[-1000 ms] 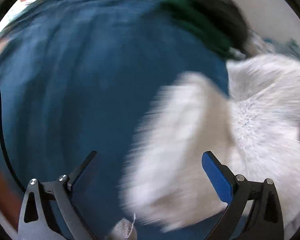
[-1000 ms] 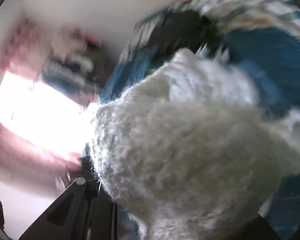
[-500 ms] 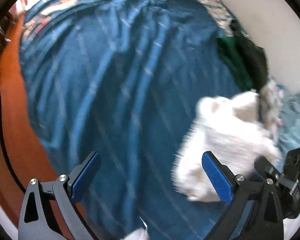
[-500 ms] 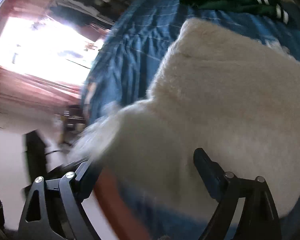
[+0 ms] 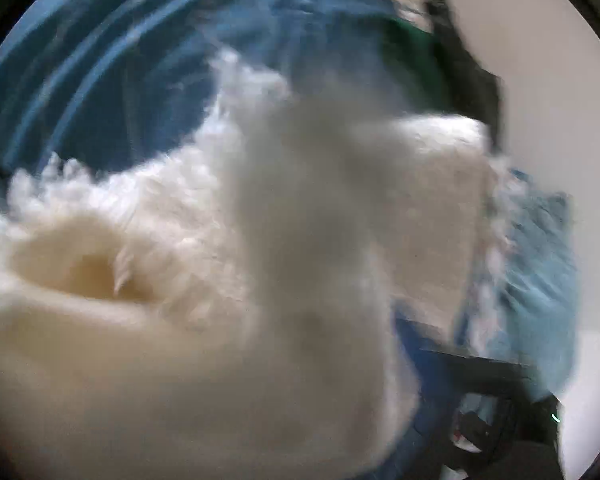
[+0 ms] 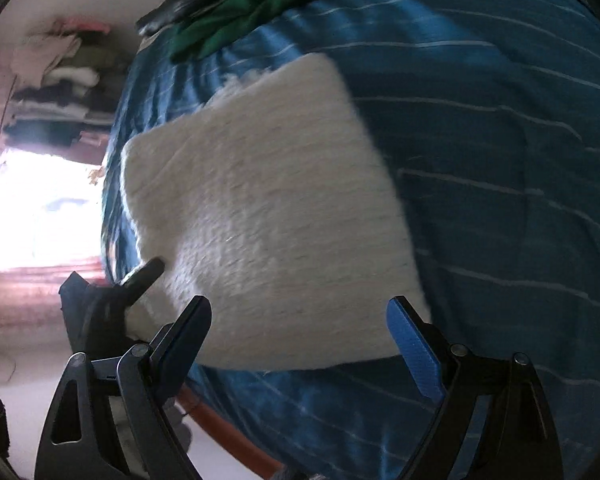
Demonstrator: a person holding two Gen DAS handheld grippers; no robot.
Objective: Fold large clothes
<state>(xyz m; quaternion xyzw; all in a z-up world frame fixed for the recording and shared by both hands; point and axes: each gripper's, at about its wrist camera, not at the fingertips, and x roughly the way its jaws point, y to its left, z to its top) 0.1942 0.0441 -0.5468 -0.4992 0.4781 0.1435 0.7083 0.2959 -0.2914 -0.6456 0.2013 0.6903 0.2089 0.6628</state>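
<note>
White fleece folded flat on the blue bed!

The left gripper (image 6: 140, 280) sits at the fuzzy white garment's (image 6: 268, 216) left edge, fingers buried in pile, grip impossible to read. The garment lies on the striped bedspread (image 6: 500, 160); the right gripper (image 6: 300, 336) hovers with fingers wide apart.

Black right tool (image 6: 299, 322), blue fingertip pads (image 6: 414, 346)
</note>
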